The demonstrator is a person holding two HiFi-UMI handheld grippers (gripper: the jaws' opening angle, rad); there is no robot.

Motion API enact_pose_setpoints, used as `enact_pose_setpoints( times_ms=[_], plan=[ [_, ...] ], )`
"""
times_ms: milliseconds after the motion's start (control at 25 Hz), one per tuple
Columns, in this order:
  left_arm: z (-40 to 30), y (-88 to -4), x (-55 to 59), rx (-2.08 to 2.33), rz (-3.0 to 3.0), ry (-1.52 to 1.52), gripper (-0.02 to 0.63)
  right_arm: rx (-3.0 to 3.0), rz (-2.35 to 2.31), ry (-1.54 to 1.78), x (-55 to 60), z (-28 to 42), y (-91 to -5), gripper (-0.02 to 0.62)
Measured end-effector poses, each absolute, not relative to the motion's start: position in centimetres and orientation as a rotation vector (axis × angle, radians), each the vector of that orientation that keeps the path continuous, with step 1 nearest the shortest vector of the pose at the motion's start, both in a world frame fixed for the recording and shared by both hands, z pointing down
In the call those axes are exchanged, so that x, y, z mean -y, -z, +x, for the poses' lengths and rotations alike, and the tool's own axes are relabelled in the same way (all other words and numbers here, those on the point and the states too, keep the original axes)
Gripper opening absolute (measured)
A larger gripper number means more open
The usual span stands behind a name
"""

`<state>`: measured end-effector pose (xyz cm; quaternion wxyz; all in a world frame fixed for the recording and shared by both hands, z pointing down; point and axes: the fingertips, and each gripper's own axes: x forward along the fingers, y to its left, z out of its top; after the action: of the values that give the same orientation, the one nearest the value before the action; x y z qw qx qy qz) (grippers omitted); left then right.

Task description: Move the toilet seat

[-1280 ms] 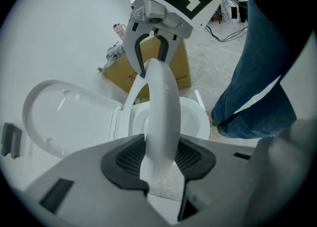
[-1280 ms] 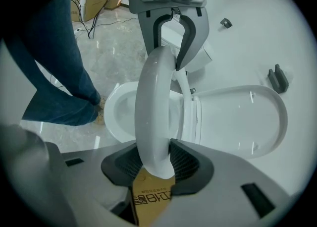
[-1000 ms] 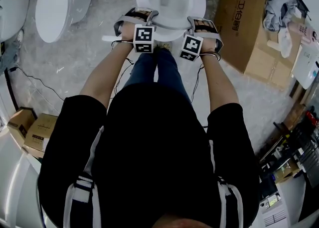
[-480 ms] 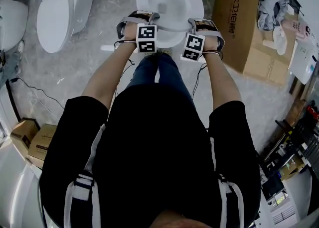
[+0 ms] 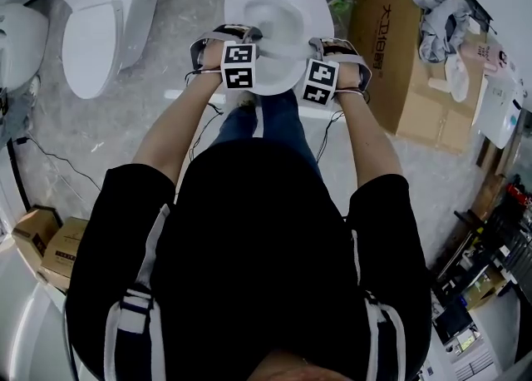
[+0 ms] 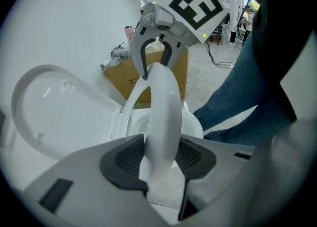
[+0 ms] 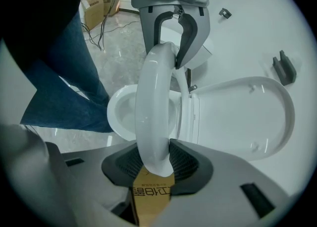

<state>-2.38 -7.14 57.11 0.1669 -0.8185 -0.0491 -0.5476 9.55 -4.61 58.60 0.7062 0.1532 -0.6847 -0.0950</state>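
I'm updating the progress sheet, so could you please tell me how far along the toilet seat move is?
Done: the lid stands open, and the left gripper and right gripper are each clamped on the toilet seat. In hand: the seat is tilted up off the bowl. Left: probably swinging it up to the lid.

Bare floor (image 5: 170, 22) leaves a clear lane between the toilet (image 5: 283, 80) and a second toilet (image 5: 96, 34) at left. At right, a cardboard box (image 5: 407, 80) narrows the gap. The opened lid (image 7: 242, 117) blocks the back and the person's legs (image 5: 266, 117) the front. The toilet seat (image 6: 161, 112), clamped by the left gripper (image 6: 159, 159) and right gripper (image 7: 156, 164), stands on edge over the bowl.
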Motion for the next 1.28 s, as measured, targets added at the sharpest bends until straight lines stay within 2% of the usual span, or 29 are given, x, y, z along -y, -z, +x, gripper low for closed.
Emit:
enact_pose_setpoints(
  times_ms=[1280],
  plan=[
    [-0.2, -49.9, 16.6, 0.025, -2.449, 1.501, 0.127, 1.790, 0.345, 0.135, 13.5, 10.8, -50.4, 0.122]
  ],
)
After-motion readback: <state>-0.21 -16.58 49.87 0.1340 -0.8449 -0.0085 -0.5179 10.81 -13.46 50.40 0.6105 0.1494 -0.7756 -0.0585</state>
